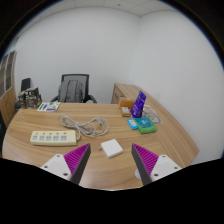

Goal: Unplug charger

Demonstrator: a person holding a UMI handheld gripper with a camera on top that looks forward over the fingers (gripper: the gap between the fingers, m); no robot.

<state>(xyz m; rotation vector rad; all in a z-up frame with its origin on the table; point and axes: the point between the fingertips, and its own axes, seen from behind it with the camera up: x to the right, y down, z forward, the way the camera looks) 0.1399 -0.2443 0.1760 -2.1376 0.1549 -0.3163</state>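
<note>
A white square charger lies flat on the wooden desk, just ahead of my fingers and between their lines. Beyond it to the left lies a cream power strip with a coiled white cable behind it. My gripper is open, its purple pads spread wide above the desk, holding nothing. The charger does not sit in the strip; it rests apart from it on the desk.
A purple upright object and a green and blue box stand at the desk's right. A black office chair is behind the desk. Clutter sits at the far left. White walls lie behind.
</note>
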